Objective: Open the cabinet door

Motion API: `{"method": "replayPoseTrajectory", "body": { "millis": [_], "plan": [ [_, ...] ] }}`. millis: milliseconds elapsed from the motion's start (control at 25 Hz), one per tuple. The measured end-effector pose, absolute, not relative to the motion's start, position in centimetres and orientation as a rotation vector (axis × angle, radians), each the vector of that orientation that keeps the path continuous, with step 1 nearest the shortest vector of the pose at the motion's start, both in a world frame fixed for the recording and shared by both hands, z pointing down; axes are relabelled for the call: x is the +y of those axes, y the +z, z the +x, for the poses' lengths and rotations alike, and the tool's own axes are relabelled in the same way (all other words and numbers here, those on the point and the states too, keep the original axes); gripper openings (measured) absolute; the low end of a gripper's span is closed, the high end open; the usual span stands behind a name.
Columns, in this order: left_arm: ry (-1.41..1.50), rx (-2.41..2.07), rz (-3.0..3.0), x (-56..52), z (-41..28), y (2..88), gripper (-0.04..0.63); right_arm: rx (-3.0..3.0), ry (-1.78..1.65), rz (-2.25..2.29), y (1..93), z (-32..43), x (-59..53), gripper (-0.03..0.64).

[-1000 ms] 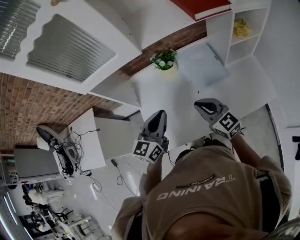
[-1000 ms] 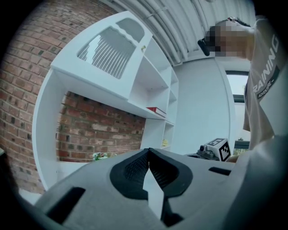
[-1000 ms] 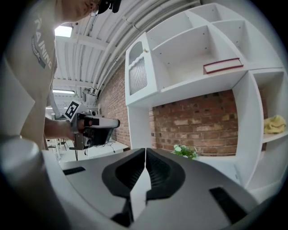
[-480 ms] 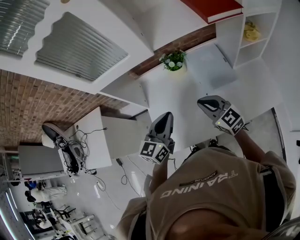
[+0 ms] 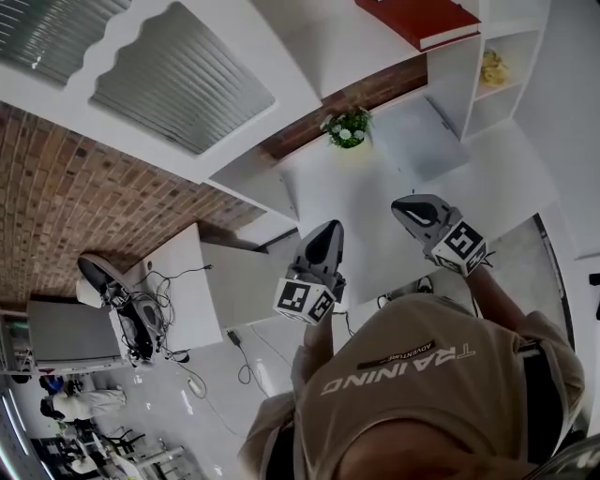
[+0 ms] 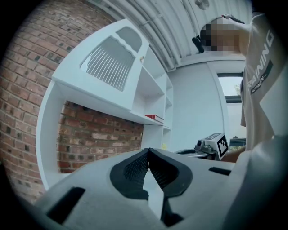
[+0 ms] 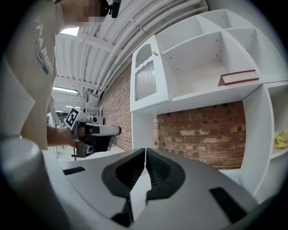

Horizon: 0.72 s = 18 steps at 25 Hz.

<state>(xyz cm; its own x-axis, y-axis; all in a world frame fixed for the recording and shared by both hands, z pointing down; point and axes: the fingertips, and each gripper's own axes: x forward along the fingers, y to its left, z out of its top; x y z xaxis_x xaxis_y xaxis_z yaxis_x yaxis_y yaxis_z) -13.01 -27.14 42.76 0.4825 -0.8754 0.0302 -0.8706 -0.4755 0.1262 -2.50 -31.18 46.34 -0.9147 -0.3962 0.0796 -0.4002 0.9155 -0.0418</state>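
Looking down over the person's shoulders first: the red book [image 5: 417, 21] lies on its shelf at the top edge, so that's our marker. Way off to the left of the red book sits the cabinet door [image 5: 183, 84], white frame and ribbed glass, lying flush with the shelf unit and not opened yet. Below the red book and a touch left, a small potted plant [image 5: 349, 128] stands at the back of the white bench [image 5: 375, 183]. Further down from the red book, past the plant, both tools are out over the bench. The right gripper [image 5: 401, 208] is almost straight under the red book, and the left gripper [image 5: 325, 230] is down and to the left of it. Both are well apart from the door.

Over to the left gripper view: the left fingers [image 6: 135, 168] are clenched, tips pressed together, nothing between them. The red book shows just above the tips, far back on its shelf. The cabinet door hangs up and to the left of the red book, with a small knob [image 6: 141, 58] on the edge nearest the book.

Right gripper view now: the right fingers [image 7: 158, 173] are clenched as well, tip to tip, empty. Here the red book sits high at the right. The door is left of it, across an open compartment, and it's closed.
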Motion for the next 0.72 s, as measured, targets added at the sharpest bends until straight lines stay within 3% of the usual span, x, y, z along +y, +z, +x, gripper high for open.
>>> {"method": "replayPoseTrajectory", "body": {
  "millis": [720],
  "plan": [
    [-0.162, -1.545, 2.623, -29.9, -15.0, 38.5, 0.008, -3.060, -0.164, 0.799, 38.2, -4.2, -35.7, 0.014]
  ]
}}
